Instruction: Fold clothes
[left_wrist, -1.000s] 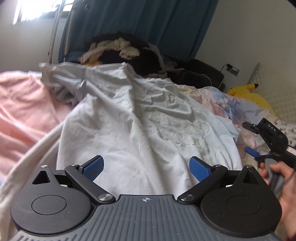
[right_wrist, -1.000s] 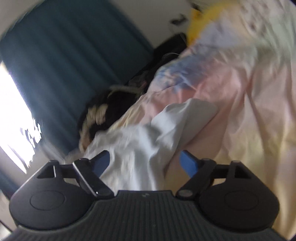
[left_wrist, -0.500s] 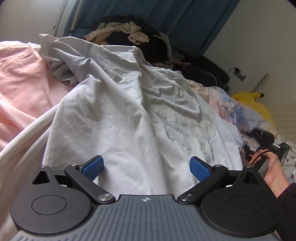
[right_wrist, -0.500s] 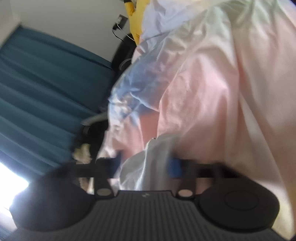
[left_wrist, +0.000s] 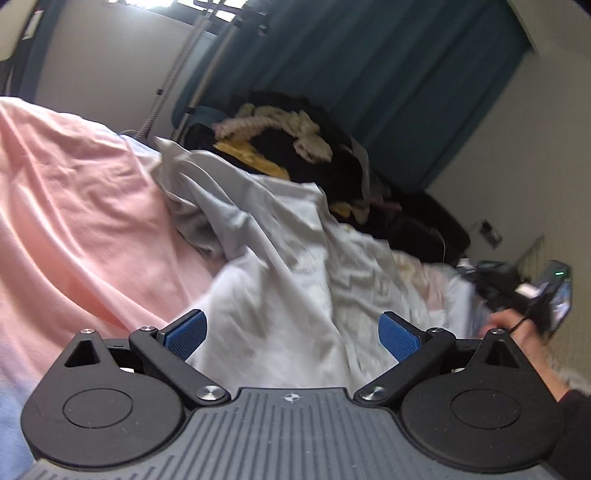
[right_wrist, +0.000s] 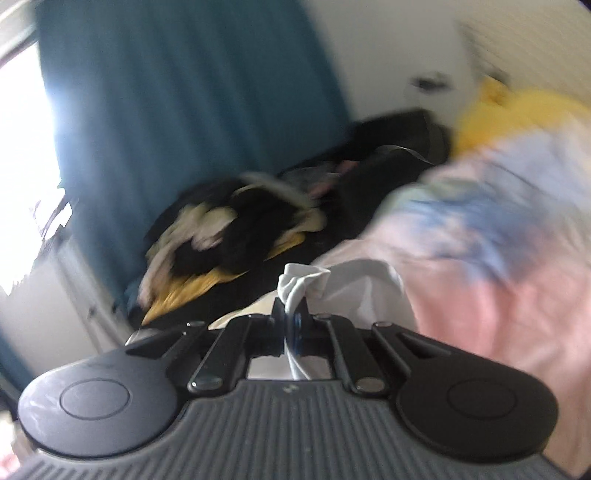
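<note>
Bunching white shirt (right_wrist: 301, 286) between right hand-held gripper (right_wrist: 293, 317) fingertips

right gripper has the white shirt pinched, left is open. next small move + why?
Probably close the left gripper on the white shirt. Its blue pads stand wide apart with the cloth between them, while the right gripper is already shut on a bunched piece of it. Two holds let the fold start.

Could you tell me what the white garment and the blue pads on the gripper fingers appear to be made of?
White garment: thin matte woven or knit fabric, probably cotton, judging by its soft creases. Blue finger pads: likely rubber, with a fine gridded, matte texture.
</note>
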